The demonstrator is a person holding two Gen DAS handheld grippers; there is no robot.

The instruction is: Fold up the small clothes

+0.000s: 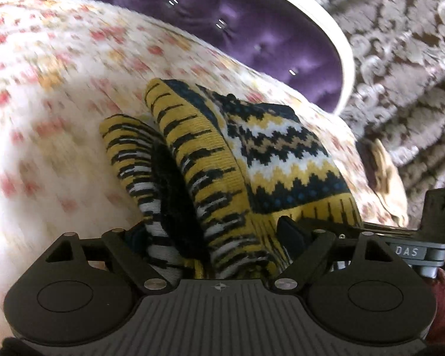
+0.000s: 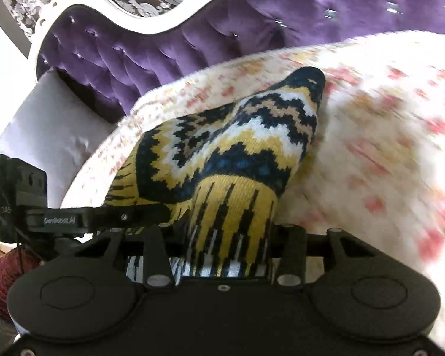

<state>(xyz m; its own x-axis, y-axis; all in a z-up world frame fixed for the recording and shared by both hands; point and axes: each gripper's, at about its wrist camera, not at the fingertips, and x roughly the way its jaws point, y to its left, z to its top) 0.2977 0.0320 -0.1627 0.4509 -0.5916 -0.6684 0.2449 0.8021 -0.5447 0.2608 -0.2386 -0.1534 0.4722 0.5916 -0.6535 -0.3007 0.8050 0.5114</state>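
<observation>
— Black left gripper fills the near edge of its view, jaws closed on the yellow, navy and white zigzag-knit garment, cuff gaping open.

— And where does it lie?

— Over the blurred white floral bedspread.

— Right view?

— Black right gripper pinches the garment's ribbed hem, below the purple tufted headboard.

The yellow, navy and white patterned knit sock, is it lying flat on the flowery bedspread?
No, the yellow, navy and white patterned knit sock is bunched up and held in the left hand-held gripper, raised over the flowery bedspread.
</observation>
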